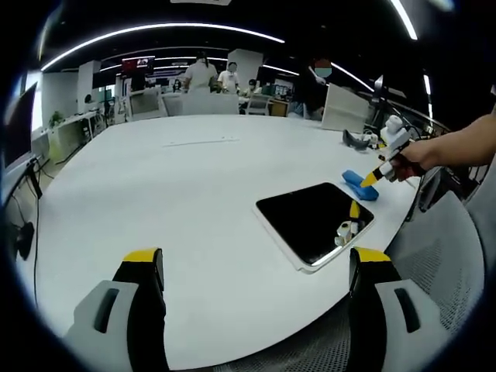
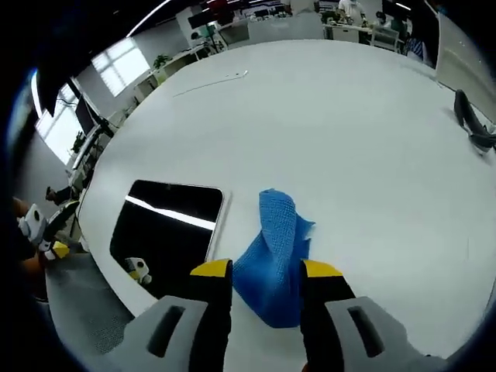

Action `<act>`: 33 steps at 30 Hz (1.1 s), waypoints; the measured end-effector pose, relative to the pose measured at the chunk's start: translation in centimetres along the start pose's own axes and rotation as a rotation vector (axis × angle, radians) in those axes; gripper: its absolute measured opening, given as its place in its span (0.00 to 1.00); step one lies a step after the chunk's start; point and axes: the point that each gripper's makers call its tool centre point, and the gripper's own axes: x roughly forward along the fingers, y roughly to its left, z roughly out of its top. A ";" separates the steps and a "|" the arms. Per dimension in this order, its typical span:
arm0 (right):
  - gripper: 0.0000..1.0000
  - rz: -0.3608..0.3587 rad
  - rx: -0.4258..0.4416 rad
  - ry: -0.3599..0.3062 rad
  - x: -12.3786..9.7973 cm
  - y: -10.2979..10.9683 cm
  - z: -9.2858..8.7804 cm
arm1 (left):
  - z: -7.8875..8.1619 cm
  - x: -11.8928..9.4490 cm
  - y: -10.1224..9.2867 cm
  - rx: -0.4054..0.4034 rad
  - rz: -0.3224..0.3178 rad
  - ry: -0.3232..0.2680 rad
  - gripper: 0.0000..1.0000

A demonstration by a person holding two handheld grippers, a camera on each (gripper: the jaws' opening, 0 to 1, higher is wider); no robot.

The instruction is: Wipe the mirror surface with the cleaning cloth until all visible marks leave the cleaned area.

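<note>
The mirror is a dark rectangular slab with a pale rim, lying flat near the white table's edge. A blue cleaning cloth lies just beyond it. My left gripper hovers over the table short of the mirror, jaws wide apart and empty. My right gripper comes in from the right, held by a hand, its tip at the cloth. In the right gripper view the cloth is bunched upright between the jaws of my right gripper. The mirror lies to its left.
The round white table stretches far back. A dark curved object lies on it at the far right. A grey mesh chair stands by the table's near edge. People and desks are far behind.
</note>
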 end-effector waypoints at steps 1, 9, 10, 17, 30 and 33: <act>0.27 -0.001 -0.003 -0.002 0.0 0.1 0.1 | 0.0 0.0 0.0 0.001 -0.001 -0.001 0.99; 0.09 -0.081 -0.005 0.024 1.2 -0.9 -0.2 | 0.0 0.0 0.0 0.000 0.002 0.002 0.99; 0.08 -0.097 -0.013 0.029 1.4 -1.1 -0.3 | 0.0 0.0 0.0 -0.001 0.001 0.003 0.99; 0.03 -0.175 -0.086 0.045 1.6 -1.4 0.0 | -0.1 0.0 0.0 0.001 0.000 0.004 0.99; 0.00 -0.145 0.110 0.053 1.5 -2.0 0.4 | -0.2 0.1 -0.1 0.002 -0.008 0.006 0.99; 0.00 -0.133 0.108 0.052 1.0 -1.5 1.0 | -0.1 0.1 -0.1 0.002 -0.008 0.004 0.99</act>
